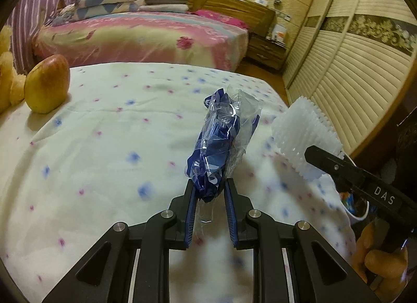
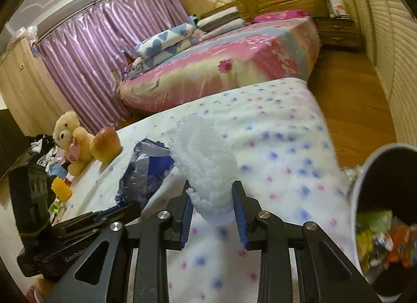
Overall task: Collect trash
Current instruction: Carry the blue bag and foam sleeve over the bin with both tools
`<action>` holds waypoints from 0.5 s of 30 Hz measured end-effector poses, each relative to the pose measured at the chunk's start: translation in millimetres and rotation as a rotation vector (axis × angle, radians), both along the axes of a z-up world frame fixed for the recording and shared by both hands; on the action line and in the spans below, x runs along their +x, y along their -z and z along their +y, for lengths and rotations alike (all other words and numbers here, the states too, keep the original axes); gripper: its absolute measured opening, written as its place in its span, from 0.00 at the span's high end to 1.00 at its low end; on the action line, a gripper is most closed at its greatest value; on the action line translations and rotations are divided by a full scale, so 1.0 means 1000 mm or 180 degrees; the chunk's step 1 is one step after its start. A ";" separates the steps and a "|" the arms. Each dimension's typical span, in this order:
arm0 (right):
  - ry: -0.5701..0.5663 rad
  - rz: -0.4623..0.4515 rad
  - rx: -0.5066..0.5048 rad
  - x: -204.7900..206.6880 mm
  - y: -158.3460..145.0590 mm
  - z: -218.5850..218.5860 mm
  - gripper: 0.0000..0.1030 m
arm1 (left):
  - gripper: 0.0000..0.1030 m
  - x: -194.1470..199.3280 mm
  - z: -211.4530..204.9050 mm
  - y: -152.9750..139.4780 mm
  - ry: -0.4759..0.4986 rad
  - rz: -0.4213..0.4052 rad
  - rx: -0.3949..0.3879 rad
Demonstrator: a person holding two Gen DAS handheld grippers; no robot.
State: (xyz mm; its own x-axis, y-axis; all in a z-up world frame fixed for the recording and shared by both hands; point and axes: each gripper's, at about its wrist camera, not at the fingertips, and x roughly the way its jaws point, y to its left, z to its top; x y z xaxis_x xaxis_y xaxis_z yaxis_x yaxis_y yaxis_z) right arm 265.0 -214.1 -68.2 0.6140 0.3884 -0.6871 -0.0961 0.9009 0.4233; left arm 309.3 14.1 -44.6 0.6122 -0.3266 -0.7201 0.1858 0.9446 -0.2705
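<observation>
Trash is mid-collection: the left tool (image 1: 208, 191) grips a blue plastic wrapper (image 1: 221, 141), the right tool (image 2: 212, 200) a white foam sleeve (image 2: 206, 162), both raised beside the bin (image 2: 365, 185), which already holds wrappers, so only dropping seems left.

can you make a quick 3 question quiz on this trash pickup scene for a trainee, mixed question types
1. True or false: the left gripper is shut on the blue plastic wrapper.
2. Multiple choice: what does the right gripper hold? A) the apple B) the white foam netting C) the teddy bear
3. Short answer: in the right wrist view, on which side of the frame is the trash bin?

Key:
1. True.
2. B, the white foam netting; the apple and teddy bear sit untouched on the bedspread.
3. The right side, with trash already inside.
</observation>
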 end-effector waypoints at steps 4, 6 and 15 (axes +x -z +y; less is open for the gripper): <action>0.0131 0.0013 0.0059 -0.021 0.000 -0.012 0.72 | 0.81 -0.013 -0.011 0.000 0.0104 -0.0004 0.0013; 0.0180 0.0023 0.0068 -0.031 0.001 -0.018 0.72 | 0.81 -0.017 -0.015 0.000 0.0151 0.0006 0.0005; 0.0409 0.0060 0.0121 -0.058 0.000 -0.041 0.72 | 0.81 -0.031 -0.038 -0.006 0.0315 -0.0018 0.0019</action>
State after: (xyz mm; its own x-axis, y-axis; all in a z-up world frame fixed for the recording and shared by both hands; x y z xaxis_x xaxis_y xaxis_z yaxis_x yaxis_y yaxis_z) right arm 206.8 -254.9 -68.6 0.6476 0.3332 -0.6852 0.0274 0.8885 0.4580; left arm 278.3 -24.2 -38.8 0.5812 -0.3814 -0.7188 0.2797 0.9232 -0.2637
